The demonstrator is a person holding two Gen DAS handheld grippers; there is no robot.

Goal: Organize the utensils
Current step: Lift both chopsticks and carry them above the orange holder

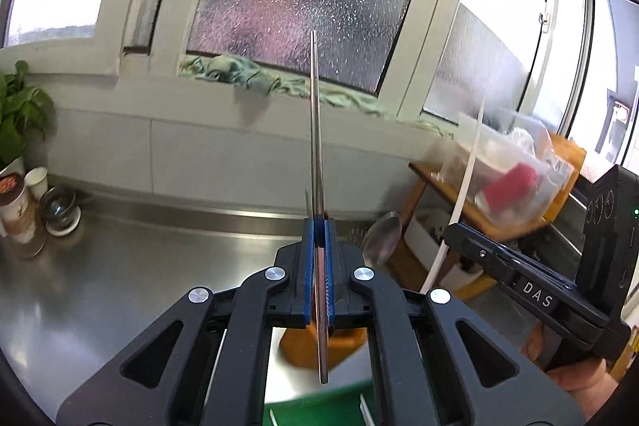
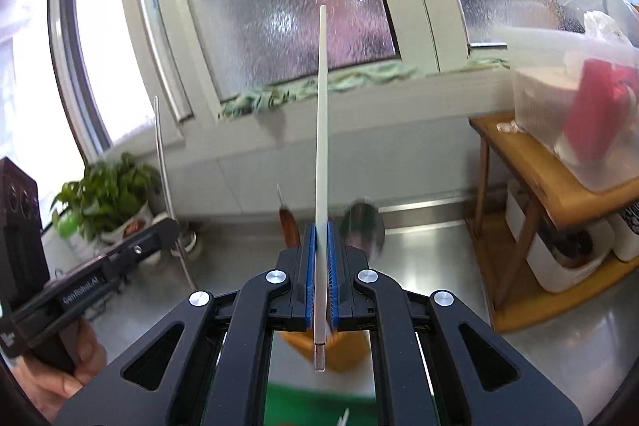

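My left gripper (image 1: 318, 226) is shut on a thin metal utensil handle (image 1: 315, 130) that stands upright, its tip in front of the window. My right gripper (image 2: 322, 230) is shut on a white chopstick (image 2: 322, 114), also upright. The right gripper shows at the right of the left wrist view (image 1: 519, 278) with the white chopstick (image 1: 463, 202). The left gripper shows at the left of the right wrist view (image 2: 120, 250) with the metal handle (image 2: 163, 178). An orange holder (image 2: 339, 348) and a green mat (image 2: 319, 406) lie below both grippers. A metal spoon bowl (image 1: 381, 238) stands behind.
The steel counter (image 1: 120, 266) runs to a tiled wall under frosted windows. A potted plant (image 2: 108, 198), cups and a glass jar (image 1: 60, 210) stand at the left. A wooden shelf (image 2: 559, 186) at the right holds a clear plastic bin (image 2: 579, 106) and white containers (image 2: 559, 262).
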